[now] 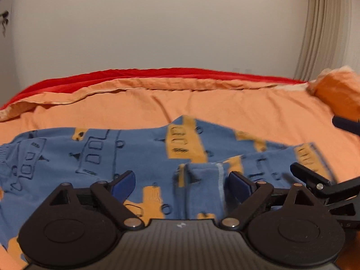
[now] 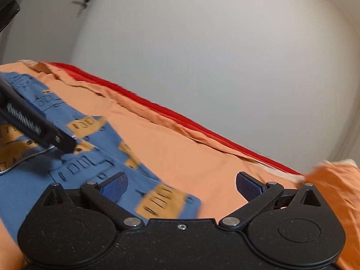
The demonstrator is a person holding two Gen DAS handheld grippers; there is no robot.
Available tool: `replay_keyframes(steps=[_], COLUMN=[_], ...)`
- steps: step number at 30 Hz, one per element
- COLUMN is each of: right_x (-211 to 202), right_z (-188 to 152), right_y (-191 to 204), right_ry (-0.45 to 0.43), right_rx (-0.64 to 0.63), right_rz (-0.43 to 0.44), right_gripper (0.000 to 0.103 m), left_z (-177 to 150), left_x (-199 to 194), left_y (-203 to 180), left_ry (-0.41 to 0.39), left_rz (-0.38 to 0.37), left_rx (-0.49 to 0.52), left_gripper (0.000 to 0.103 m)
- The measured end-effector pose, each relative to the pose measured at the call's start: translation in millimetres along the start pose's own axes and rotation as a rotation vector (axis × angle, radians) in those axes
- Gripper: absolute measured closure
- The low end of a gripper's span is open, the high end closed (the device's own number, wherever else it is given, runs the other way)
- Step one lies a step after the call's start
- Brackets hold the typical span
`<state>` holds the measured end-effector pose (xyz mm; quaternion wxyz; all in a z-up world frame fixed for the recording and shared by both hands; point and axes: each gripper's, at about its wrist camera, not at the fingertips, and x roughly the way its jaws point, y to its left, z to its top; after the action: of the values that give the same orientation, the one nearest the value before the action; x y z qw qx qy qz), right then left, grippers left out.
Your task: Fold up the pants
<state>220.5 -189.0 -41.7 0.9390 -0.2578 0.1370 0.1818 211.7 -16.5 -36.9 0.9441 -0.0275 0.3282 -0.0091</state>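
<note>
Pants: blue fabric printed with orange blocks and dark outline drawings, lying spread on the orange bed cover. In the left wrist view the garment runs across the lower half of the frame. A gathered edge shows at the far left. A folded-over flap with a pale stitched seam lies at centre, directly ahead of the camera. Motion blur softens the right-hand portion of the fabric.

Left gripper: fingers spread wide, one on each side of the seamed flap. No fabric is pinched; the blue pads do not press on it.

Right gripper: fingers spread wide, nothing between the pads. One finger sits over the blue cloth, the other over bare orange cover. The garment's corner ends just ahead of the gripper body. In the left wrist view, part of this gripper's black frame appears at the right edge.

Bed: a red layer shows along the far edge of the orange cover. An orange pillow lies at the right. A plain light wall stands behind.
</note>
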Motion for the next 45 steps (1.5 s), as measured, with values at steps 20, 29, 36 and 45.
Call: replay_keyframes(steps=[20,29,36,45], right_x=[-55.0,-51.4,-77.8,-71.4], right_z=[-40.3,-72.7,-56.9,-59.6], right_y=[-6.6,-38.4,-8.1,18.9], right_ry=[0.054,0.191,-0.001,0.004], right_rx=[0.022,0.079,-0.043,-0.179], right_rz=[-0.117,-0.289,-0.316,-0.294], right_gripper=[0.001,0.001,0.001,0.001], left_z=[-36.2,-47.8,-18.6,-9.5], left_x=[-45.3,-49.9,-53.5,-7.8], left_y=[-19.9,4.9,3.4,27.2], left_ry=[-0.081,-0.074,-0.174,-0.058], left_rz=[0.01,0.035,0.018,0.048], left_rx=[0.071,-0.008,0.004,-0.051], left_gripper=[0.001,0.0,0.0,0.0])
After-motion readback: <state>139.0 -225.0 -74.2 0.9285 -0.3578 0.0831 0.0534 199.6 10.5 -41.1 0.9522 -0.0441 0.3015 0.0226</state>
